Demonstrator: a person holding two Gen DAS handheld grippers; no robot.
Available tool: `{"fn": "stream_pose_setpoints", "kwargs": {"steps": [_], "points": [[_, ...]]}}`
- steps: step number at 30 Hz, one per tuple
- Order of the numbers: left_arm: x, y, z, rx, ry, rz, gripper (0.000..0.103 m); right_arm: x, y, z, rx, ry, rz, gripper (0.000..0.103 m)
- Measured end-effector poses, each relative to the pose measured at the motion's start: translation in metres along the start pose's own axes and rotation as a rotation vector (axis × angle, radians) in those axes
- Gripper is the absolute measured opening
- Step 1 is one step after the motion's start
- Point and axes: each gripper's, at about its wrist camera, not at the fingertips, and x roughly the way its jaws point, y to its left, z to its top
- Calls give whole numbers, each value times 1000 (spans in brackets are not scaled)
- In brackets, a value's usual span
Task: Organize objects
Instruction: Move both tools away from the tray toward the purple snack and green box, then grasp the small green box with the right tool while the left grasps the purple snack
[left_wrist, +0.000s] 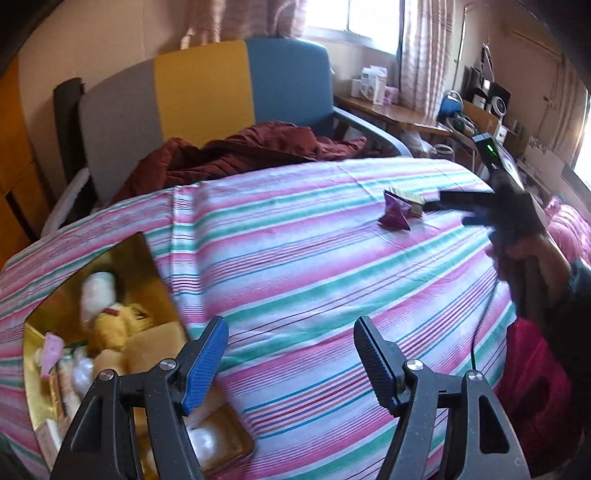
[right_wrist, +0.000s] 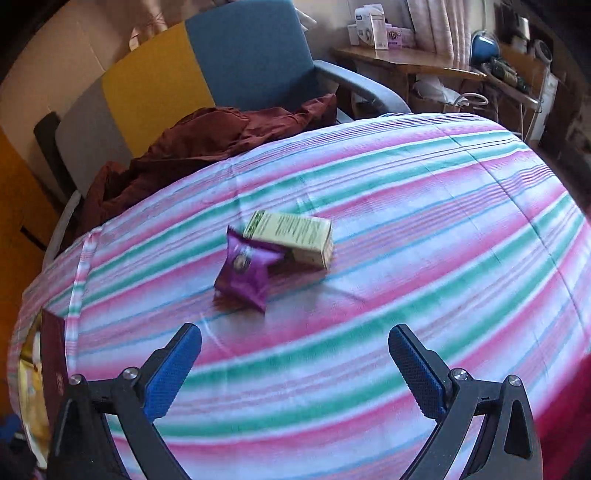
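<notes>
Gold box (left_wrist: 92, 295) of toys in left view only, left gripper (left_wrist: 290, 354), right gripper (right_wrist: 295, 363) wide open, empty

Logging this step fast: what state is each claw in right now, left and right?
Left claw: open, holding nothing, above the striped cloth.
Right claw: open, holding nothing, short of the purple packet.
</notes>
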Motion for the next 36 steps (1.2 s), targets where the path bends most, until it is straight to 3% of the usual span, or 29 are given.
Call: {"fn": "stream_pose_setpoints", "kwargs": {"steps": [4,10,15,19,24,25,26,31,36], "points": [[17,-14,8,33,24,-12,71,16,-13,28,37,-20,-29,101],[41,-24,18,32,61,-39,71,49,-15,54,-104,23,-102,93],[58,-31,22,35,95,-47,71,70,-10,67,-119,46,-41,93],[65,-36,27,40,104,-55,71,83,1,68,-118,73,5,94],[74,-40,35,33,115,-73,71,91,11,71,-146,65,-9,94],[76,-40,37,30,116,-77,71,93,11,71,-159,66,-21,92],[78,-41,39,25,119,-83,71,94,11,72,-167,73,-22,75],[88,-48,52,2,128,-123,70,86,4,69,-199,111,-20,73],[104,-63,67,12,122,-167,70,62,-13,43,-215,162,-20,73]]}}
